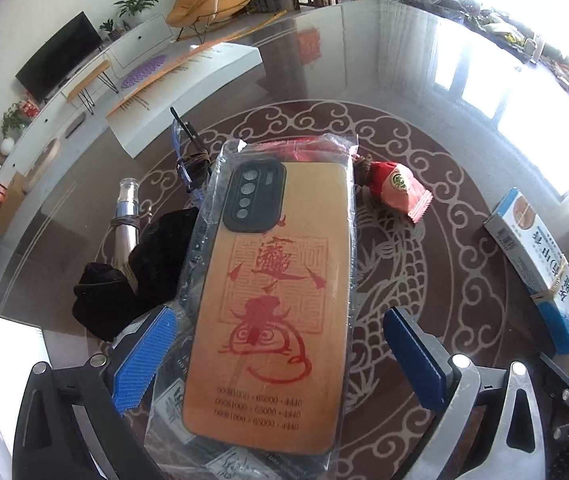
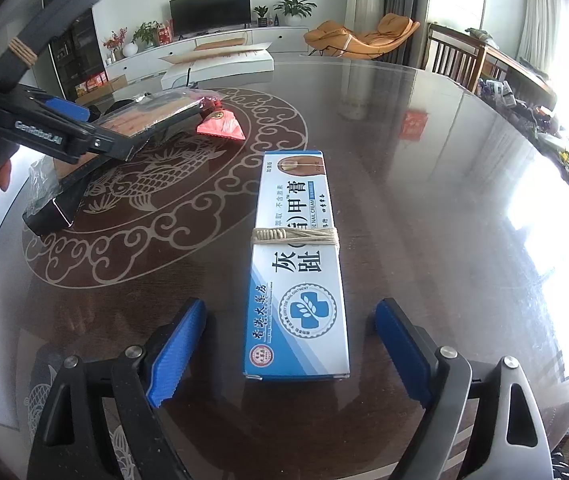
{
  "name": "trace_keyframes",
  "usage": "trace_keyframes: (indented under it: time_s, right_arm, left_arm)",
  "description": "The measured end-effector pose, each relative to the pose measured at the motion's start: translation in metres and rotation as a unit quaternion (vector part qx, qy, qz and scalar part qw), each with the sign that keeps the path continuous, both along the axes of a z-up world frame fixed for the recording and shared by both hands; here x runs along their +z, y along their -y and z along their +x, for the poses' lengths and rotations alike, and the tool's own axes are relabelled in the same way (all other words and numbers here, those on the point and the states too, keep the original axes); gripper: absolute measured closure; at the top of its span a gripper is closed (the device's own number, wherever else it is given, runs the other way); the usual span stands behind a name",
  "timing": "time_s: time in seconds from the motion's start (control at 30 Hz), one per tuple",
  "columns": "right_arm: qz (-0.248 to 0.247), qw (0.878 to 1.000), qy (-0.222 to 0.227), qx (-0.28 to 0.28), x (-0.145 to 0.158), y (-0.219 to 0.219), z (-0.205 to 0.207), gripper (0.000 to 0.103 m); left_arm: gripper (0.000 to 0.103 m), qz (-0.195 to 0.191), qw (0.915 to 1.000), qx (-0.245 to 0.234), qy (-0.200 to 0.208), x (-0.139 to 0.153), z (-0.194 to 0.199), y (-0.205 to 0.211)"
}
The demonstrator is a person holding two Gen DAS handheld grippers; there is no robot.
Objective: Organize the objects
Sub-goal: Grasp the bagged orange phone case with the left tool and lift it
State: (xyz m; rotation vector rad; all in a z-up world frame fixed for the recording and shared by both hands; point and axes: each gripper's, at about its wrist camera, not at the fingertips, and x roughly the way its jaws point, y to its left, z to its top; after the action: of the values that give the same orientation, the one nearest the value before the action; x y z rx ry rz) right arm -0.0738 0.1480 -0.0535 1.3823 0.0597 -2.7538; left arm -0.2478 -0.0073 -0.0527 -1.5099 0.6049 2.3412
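The left tongs [image 1: 280, 356] are carrying the phone case [image 1: 268, 300], a tan one with red print, sealed in a clear plastic sleeve. From the left wrist view the blue pads [image 1: 146, 364] are sitting on either side of the sleeve, one pressing its edge, the other looking just clear of it. The right wrist view is showing the case lifted off the table [image 2: 424, 160] and tilting in those tongs, so they are gripping it. Over on the right, the right tongs [image 2: 290, 348] are standing wide apart, with the blue-and-white ointment box [image 2: 296, 272], string wound around its middle, lying flat on the table between them; neither pad is touching it. Farther back, a red pouch [image 1: 398, 188] is resting on the table's dragon pattern, near a small bottle [image 1: 124, 208] and a black cloth [image 1: 132, 276].
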Motion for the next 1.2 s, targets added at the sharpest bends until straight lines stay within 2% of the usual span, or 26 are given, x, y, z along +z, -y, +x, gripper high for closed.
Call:
trace_keyframes:
  time_s: [0.13,0.27,0.3,0.37,0.5,0.63,0.77,0.87,0.93,1.0,1.03,1.1,1.2]
  right_arm:
    - [0.000,1.000,0.001,0.001,0.000,0.000,0.001,0.014]
    - [0.000,1.000,0.000,0.001,0.000,0.001,0.000,0.014]
    - [0.000,1.000,0.001,0.002,0.000,0.001,0.000,0.014]
    - [0.000,1.000,0.001,0.003,0.000,0.002,0.000,0.013]
    - [-0.002,1.000,0.002,0.004,0.000,0.002,0.000,0.011]
    - [-0.003,1.000,0.003,0.006,0.000,0.002,0.000,0.010]
    - [-0.003,1.000,0.003,0.006,0.000,0.002,-0.001,0.010]
    - [-0.002,1.000,0.004,0.007,0.000,0.002,-0.001,0.009]
    - [-0.002,1.000,0.004,0.007,0.000,0.002,-0.001,0.009]
    - [-0.002,1.000,0.005,0.008,0.000,0.003,-0.001,0.008]
    - [-0.001,1.000,0.006,0.009,-0.001,0.003,-0.002,0.008]
    - [0.000,1.000,0.006,0.009,-0.001,0.003,-0.002,0.008]
    - [0.000,1.000,0.006,0.008,0.000,0.003,-0.002,0.008]
  left_arm:
    - [0.000,-0.040,0.9991,0.005,-0.009,-0.016,-0.002,-0.007]
    - [0.000,-0.019,0.9994,0.022,-0.018,-0.015,-0.006,-0.003]
    - [0.014,-0.016,0.9990,0.031,-0.028,-0.013,-0.006,0.000]
    - [0.027,-0.021,0.9978,0.044,-0.045,-0.009,-0.003,0.004]
    - [0.030,-0.021,0.9966,0.054,-0.058,-0.003,0.011,0.008]
    - [0.031,0.005,0.9946,0.083,-0.063,0.005,0.042,0.014]
    - [0.034,0.025,0.9897,0.122,-0.070,0.009,0.096,0.023]
    - [0.045,0.032,0.9847,0.148,-0.087,0.015,0.146,0.029]
    - [0.045,0.031,0.9813,0.164,-0.097,0.016,0.176,0.033]
    - [0.043,0.033,0.9811,0.170,-0.085,0.008,0.194,0.036]
    - [0.040,0.033,0.9819,0.168,-0.081,0.002,0.199,0.036]
    - [0.020,0.030,0.9833,0.161,-0.079,-0.009,0.207,0.040]
    - [0.017,0.035,0.9852,0.156,-0.062,-0.017,0.207,0.050]
